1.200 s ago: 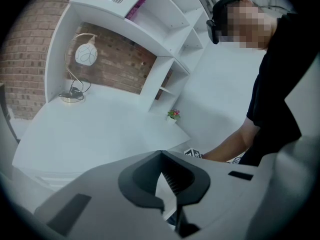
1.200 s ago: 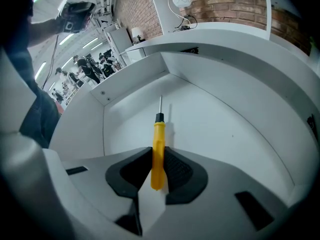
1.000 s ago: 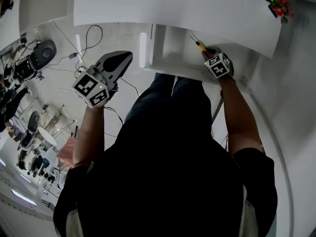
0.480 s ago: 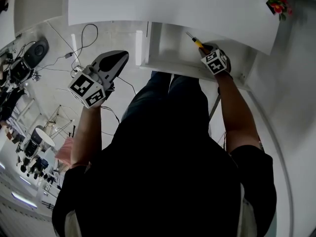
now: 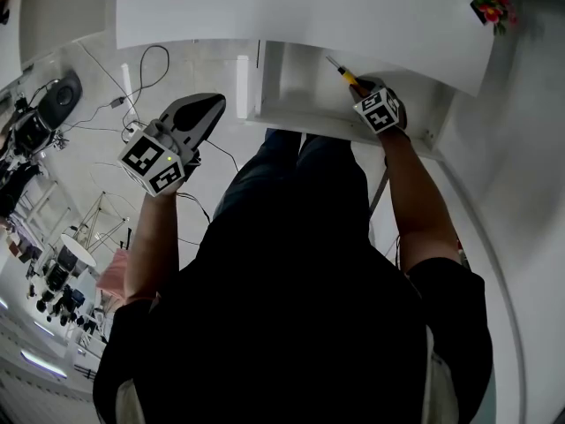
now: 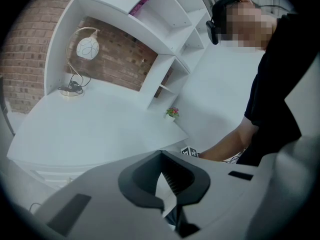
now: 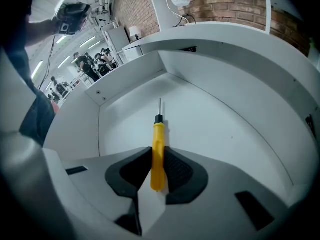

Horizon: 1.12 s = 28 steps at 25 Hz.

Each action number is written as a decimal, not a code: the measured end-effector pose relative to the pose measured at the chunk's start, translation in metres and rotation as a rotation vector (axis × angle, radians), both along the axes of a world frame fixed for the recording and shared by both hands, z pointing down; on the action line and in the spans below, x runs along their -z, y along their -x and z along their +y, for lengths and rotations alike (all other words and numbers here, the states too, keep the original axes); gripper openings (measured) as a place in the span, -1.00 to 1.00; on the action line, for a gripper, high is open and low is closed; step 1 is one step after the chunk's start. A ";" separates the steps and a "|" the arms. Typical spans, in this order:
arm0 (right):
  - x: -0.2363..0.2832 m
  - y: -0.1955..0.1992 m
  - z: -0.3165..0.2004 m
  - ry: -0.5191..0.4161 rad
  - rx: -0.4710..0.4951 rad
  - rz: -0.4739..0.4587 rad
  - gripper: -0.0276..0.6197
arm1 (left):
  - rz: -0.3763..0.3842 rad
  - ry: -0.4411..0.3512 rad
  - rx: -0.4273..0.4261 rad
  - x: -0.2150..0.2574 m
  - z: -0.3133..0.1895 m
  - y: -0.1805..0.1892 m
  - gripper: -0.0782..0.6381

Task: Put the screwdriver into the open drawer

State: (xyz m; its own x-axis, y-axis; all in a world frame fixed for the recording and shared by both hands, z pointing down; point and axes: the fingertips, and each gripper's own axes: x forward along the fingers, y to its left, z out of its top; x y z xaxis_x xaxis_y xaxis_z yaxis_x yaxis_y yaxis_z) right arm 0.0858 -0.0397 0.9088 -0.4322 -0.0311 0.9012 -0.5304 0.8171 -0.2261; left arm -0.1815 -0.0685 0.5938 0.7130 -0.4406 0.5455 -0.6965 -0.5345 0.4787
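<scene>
A: Where is the screwdriver?

B: Its yellow handle is pinched between the 2 jaws of the right gripper. It sits inside the open white drawer, and its metal shaft sticks out past the jaws toward the drawer's back corner.

A: And the left gripper?

B: Outside the drawer, off its left side. Its jaws are pressed together with nothing between them.

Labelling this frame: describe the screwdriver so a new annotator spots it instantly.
Find the open white drawer under the curved white desk. Over it, the right gripper is shut on the screwdriver. Its yellow handle, black collar and thin metal shaft stand out against the white.
</scene>
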 end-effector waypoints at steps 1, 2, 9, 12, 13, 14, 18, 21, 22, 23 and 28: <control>0.000 0.000 0.000 0.000 -0.001 0.002 -0.66 | 0.001 -0.002 0.001 0.000 0.000 0.001 -0.74; -0.001 -0.001 -0.001 0.000 -0.001 0.003 -0.66 | -0.002 -0.002 0.003 0.001 -0.001 0.001 -0.74; -0.001 -0.002 -0.001 0.013 0.002 0.013 -0.66 | 0.018 -0.007 -0.021 0.004 0.001 0.000 -0.74; -0.003 -0.002 -0.001 0.015 0.003 0.014 -0.65 | 0.023 -0.012 -0.029 0.005 0.005 0.001 -0.74; -0.005 -0.002 -0.001 0.016 0.003 0.014 -0.64 | 0.022 -0.014 -0.029 0.005 0.005 0.001 -0.74; -0.005 -0.002 -0.001 0.017 0.002 0.014 -0.63 | 0.022 -0.016 -0.027 0.006 0.006 0.002 -0.74; 0.001 0.002 0.000 0.028 -0.012 0.013 -0.54 | 0.026 -0.029 -0.025 0.012 0.009 0.009 -0.74; 0.002 0.005 -0.005 0.021 -0.012 0.014 -0.50 | 0.024 -0.044 -0.032 0.014 0.010 0.009 -0.74; 0.002 0.005 -0.005 0.018 -0.009 0.013 -0.50 | 0.024 -0.048 -0.030 0.015 0.010 0.009 -0.74; 0.004 0.005 -0.006 0.014 -0.006 0.013 -0.49 | 0.024 -0.052 -0.028 0.018 0.010 0.008 -0.74; 0.026 0.009 -0.006 -0.014 0.003 0.011 -0.48 | 0.025 -0.083 -0.032 0.032 0.012 0.009 -0.74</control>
State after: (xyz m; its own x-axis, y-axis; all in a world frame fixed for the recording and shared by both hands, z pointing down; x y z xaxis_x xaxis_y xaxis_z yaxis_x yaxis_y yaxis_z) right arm 0.0771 -0.0459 0.8830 -0.4228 -0.0421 0.9052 -0.5299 0.8219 -0.2092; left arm -0.1908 -0.0560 0.5614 0.7405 -0.4601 0.4898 -0.6667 -0.5950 0.4489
